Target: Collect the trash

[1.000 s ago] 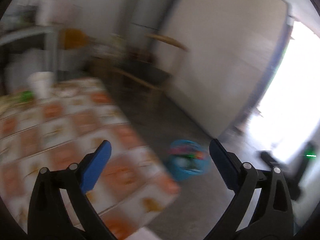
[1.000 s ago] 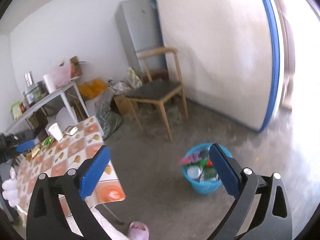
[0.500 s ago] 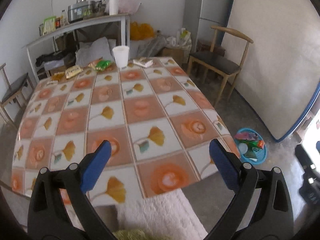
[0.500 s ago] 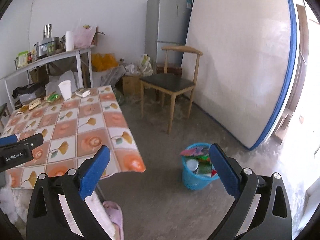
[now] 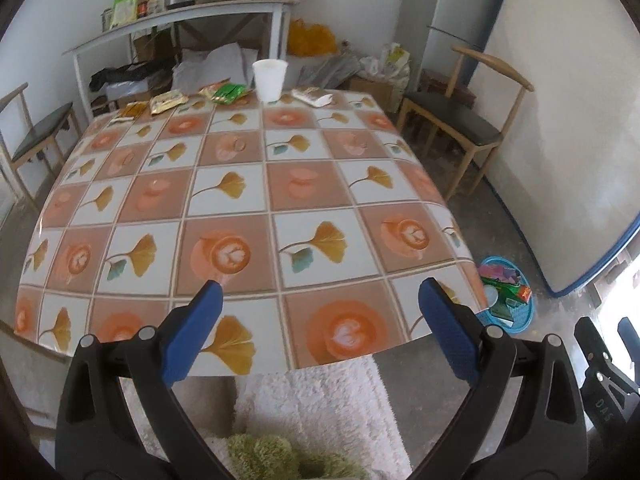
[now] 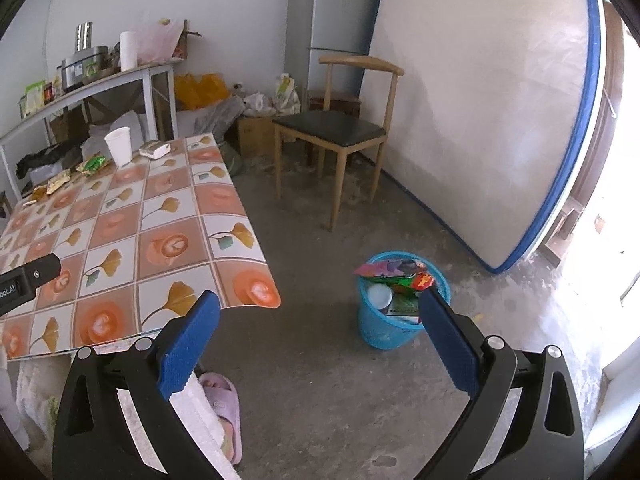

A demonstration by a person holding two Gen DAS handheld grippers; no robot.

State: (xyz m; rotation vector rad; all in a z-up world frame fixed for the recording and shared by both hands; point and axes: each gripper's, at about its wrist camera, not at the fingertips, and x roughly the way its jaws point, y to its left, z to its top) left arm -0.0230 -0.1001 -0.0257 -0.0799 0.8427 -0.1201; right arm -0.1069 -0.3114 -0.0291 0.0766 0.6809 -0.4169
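A white paper cup (image 5: 270,79) (image 6: 119,146) stands at the far edge of the table (image 5: 240,208) with the orange checked cloth. Beside it lie a green wrapper (image 5: 228,92), yellow snack packets (image 5: 168,101) and a white crumpled wrapper (image 5: 312,97) (image 6: 154,149). A blue bin (image 6: 400,312) (image 5: 508,300) full of wrappers stands on the floor right of the table. My left gripper (image 5: 320,300) hangs open over the table's near edge, holding nothing. My right gripper (image 6: 320,312) is open and empty above the floor, between the table and the bin.
A wooden chair (image 6: 340,132) stands beyond the bin, and another chair (image 5: 36,136) is left of the table. A mattress (image 6: 480,120) leans on the right wall. A shelf (image 5: 180,20) with clutter runs behind the table. A pink slipper (image 6: 224,408) lies on the floor.
The left gripper swung left from the floor and bin toward the table, then moved slightly nearer. The right view turned a little, bringing the table and bin closer. Both grippers stayed open.
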